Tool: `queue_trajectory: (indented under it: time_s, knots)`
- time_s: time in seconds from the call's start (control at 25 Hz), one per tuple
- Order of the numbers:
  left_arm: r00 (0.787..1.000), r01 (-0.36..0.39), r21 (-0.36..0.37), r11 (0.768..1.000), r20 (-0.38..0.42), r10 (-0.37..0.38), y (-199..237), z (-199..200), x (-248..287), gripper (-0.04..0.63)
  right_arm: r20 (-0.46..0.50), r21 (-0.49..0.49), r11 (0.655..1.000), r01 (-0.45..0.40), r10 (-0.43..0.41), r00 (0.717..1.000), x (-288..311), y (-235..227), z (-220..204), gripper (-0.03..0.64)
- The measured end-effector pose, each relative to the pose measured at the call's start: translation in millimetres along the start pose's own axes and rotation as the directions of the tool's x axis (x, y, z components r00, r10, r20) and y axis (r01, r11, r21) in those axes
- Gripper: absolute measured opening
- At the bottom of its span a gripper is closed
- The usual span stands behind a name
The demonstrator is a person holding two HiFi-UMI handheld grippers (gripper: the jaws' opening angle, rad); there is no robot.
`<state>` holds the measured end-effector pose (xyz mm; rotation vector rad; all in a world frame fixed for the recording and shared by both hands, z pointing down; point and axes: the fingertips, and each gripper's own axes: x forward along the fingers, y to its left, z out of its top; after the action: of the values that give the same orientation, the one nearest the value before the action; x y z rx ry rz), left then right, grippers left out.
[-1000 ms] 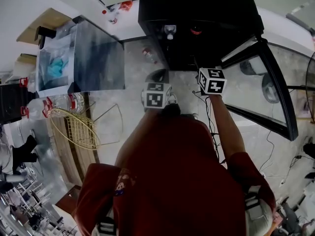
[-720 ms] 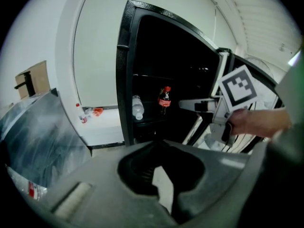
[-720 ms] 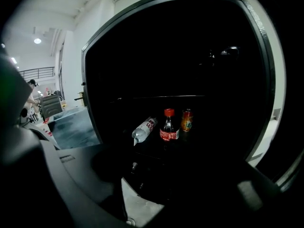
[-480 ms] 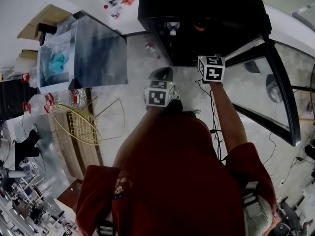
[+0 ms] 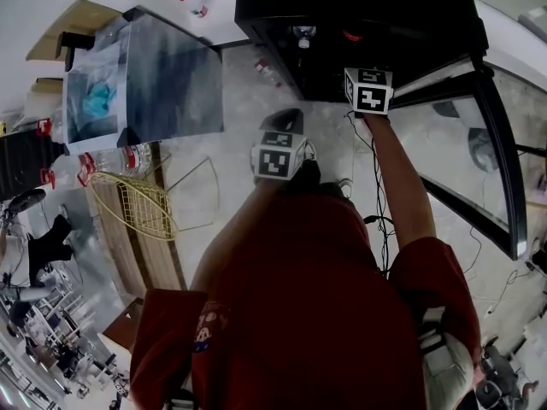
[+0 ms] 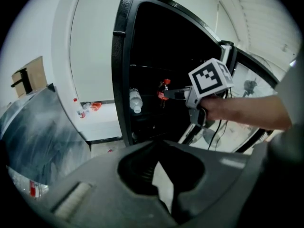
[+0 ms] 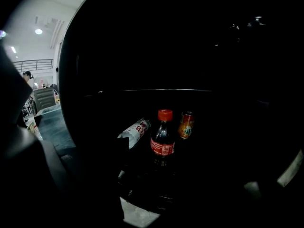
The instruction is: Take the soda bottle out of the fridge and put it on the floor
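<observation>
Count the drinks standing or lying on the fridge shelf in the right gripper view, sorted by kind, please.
Soda bottle with red cap: 1
Clear water bottle: 1
Orange can: 1
Total: 3

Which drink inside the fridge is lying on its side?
The clear plastic bottle with a white label, at left; the red-capped dark soda bottle and the orange can stand upright.
</observation>
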<state>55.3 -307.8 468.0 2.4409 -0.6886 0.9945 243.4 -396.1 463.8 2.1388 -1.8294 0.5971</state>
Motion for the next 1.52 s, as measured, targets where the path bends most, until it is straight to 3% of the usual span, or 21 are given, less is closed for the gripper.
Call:
queue_trajectory:
  time_s: [0.6,0.88,1.52]
  knots:
    - [0.999,0.018,-0.017,1.000,-0.043,-0.019,-6,-24,0,0.000,0.012,0.047,0.995,0.088,-0.089,0.996,48,-25,3,0.331]
    - [0.998,0.022,-0.029,0.999,-0.055,-0.023,1,-28,3,0.000,-0.048,0.043,0.996,0.084,-0.082,0.996,69,-33,-4,0.330]
    - [0.998,0.027,-0.045,0.999,-0.055,-0.029,-2,-35,4,0.000,-0.045,0.042,0.994,0.103,-0.102,0.994,72,-33,-7,0.301]
